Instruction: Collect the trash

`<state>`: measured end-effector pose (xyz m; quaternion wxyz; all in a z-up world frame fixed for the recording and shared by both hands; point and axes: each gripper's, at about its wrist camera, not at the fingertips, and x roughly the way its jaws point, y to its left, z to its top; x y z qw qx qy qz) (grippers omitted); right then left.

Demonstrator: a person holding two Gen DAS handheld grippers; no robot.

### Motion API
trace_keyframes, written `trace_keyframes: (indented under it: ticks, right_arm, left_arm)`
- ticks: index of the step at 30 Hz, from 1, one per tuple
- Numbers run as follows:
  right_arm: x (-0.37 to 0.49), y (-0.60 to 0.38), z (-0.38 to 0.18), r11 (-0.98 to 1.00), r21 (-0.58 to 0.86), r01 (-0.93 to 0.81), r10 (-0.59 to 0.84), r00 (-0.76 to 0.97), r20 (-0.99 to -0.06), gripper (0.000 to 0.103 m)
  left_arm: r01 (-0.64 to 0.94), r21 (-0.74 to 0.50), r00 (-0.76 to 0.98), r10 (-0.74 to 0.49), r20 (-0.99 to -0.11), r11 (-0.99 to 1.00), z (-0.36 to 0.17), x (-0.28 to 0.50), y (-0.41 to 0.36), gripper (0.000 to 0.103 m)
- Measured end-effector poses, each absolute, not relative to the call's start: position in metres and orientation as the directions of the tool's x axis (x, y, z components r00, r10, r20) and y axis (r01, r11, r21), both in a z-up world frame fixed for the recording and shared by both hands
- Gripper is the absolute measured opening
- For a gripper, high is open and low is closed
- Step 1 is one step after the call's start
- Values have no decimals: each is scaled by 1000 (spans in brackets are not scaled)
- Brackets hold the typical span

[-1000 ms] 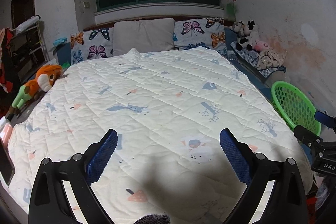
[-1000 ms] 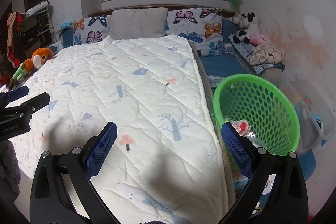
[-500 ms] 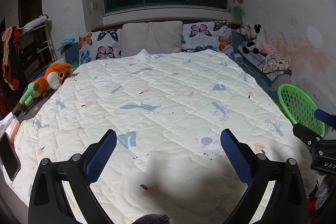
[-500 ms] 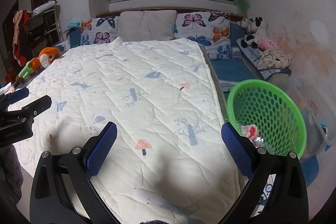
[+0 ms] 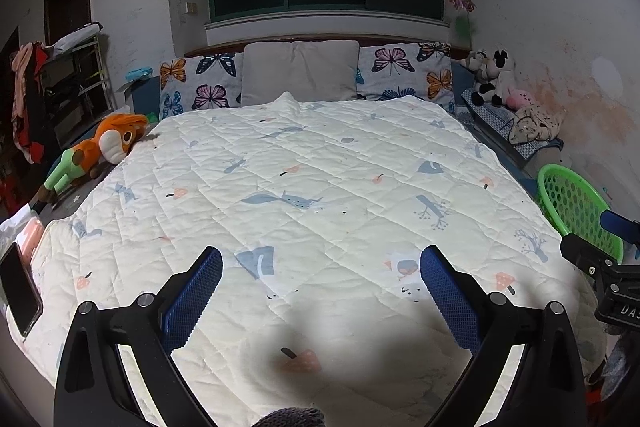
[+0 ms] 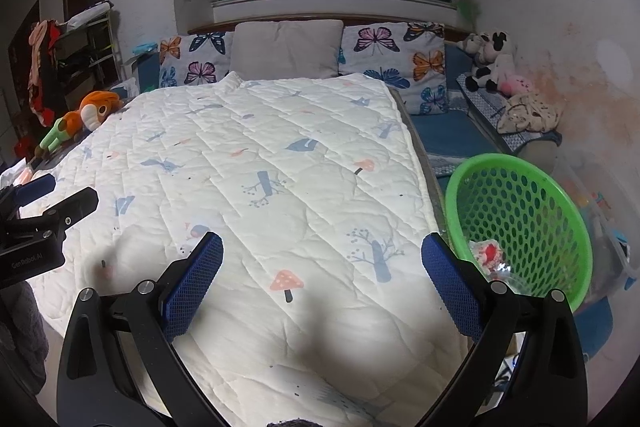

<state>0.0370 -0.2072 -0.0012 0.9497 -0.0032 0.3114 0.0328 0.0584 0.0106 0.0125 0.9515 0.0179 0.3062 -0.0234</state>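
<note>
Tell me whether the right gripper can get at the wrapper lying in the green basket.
Probably yes: the right gripper is open and empty, the green basket stands beside it with its mouth uncovered, and the wrapper lies exposed inside.

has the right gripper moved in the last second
Yes. The right gripper has pulled back and risen: in its view the green basket and the pillows sit farther off, and the window shows lower in frame.

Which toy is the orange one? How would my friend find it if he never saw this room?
Start at the big bed with the white quilt. Go to its left edge, near the butterfly pillow at the head end. The orange plush toy lies there beside the quilt; it alone is bright orange with green legs, while the black-and-white and pink plush toys sit across the bed by the right wall.
</note>
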Motion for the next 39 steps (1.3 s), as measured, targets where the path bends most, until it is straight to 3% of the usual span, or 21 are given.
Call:
trace_keyframes:
  ticks: [39]
  right_arm:
    - [36, -207, -4, 997, 28, -74, 76, 802, -592, 99]
  left_arm:
    - [55, 2, 812, -44, -582, 998, 14, 58, 9, 96]
